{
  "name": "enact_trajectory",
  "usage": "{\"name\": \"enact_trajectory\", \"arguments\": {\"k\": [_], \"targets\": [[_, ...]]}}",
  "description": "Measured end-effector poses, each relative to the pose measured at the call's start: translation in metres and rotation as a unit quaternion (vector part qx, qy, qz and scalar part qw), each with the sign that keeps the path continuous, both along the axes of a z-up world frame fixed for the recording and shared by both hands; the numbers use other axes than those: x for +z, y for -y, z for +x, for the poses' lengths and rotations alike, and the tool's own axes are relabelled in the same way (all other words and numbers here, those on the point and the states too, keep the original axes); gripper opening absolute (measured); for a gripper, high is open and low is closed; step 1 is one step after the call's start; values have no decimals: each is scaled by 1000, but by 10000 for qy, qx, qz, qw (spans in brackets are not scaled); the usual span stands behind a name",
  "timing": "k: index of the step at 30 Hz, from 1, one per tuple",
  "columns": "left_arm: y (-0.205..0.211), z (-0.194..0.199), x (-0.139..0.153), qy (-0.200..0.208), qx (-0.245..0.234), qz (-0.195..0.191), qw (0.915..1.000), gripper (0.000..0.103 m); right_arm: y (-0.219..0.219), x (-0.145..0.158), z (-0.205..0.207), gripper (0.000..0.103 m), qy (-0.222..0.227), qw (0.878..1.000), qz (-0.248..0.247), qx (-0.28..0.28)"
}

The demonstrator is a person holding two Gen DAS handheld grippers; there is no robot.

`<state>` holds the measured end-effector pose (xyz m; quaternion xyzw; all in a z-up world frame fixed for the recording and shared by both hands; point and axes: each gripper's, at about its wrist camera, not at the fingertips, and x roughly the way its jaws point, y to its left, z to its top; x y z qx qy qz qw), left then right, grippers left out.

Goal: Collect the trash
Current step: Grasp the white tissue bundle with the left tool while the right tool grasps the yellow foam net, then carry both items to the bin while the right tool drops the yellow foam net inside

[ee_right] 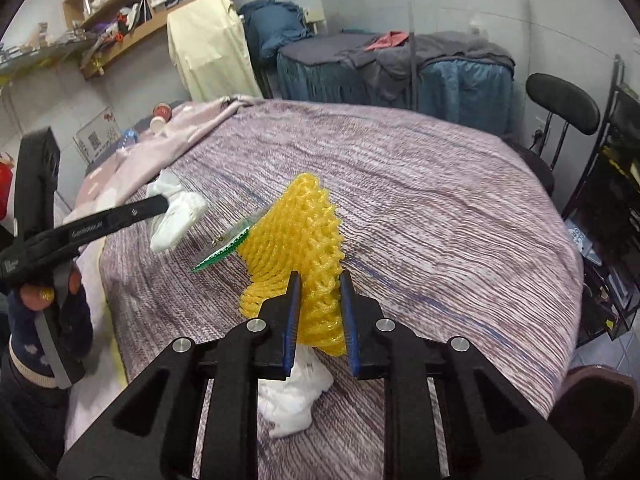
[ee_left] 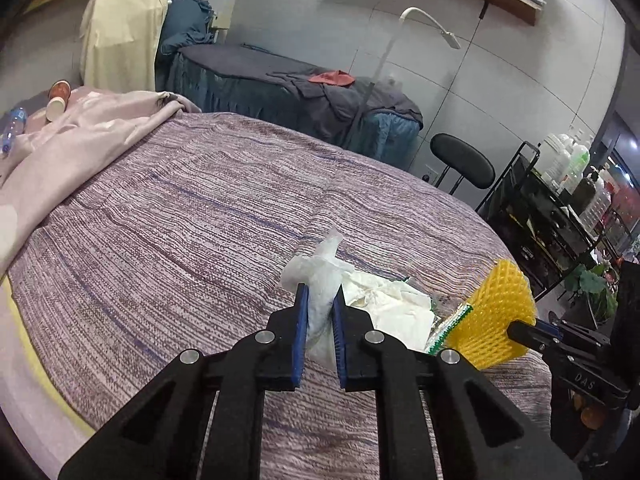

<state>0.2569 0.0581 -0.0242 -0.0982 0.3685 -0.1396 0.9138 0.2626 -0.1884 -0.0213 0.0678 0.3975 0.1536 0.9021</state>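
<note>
My left gripper point(ee_left: 320, 296) is shut on a crumpled white tissue point(ee_left: 320, 276) and holds it above the purple striped bedspread point(ee_left: 180, 208); it also shows in the right wrist view point(ee_right: 176, 212). My right gripper point(ee_right: 319, 280) is shut on a yellow foam fruit net point(ee_right: 300, 232), also seen in the left wrist view point(ee_left: 496, 312). A green-edged clear wrapper point(ee_right: 224, 250) sticks out beside the net. More crumpled white tissue point(ee_left: 392, 300) lies on the bed between the grippers, and it shows under the net in the right wrist view point(ee_right: 296, 400).
A pink blanket point(ee_left: 60, 144) lies at the bed's far left with paper cups point(ee_left: 56, 100) and a plastic bottle point(ee_left: 12, 124). Beyond the bed stand a blue-draped table point(ee_left: 280, 92), a black chair point(ee_left: 460, 162) and a black cart point(ee_left: 552, 216) with bottles.
</note>
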Motion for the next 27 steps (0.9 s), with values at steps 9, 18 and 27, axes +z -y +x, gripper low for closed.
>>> {"name": "enact_trajectory", "arguments": {"k": [9,18,27], "targets": [[27,-68,28,634,-238,139,9976,12,25,18,-63,20,396,9987,16,-316],[69,-118,33,904,-704,207,9932,12,62,21,-117,20,528,9957,270,-717],[115,-145,31,906,-1223,145,9882,12,108,12,-165,20,549,9896,497,-1234]]}}
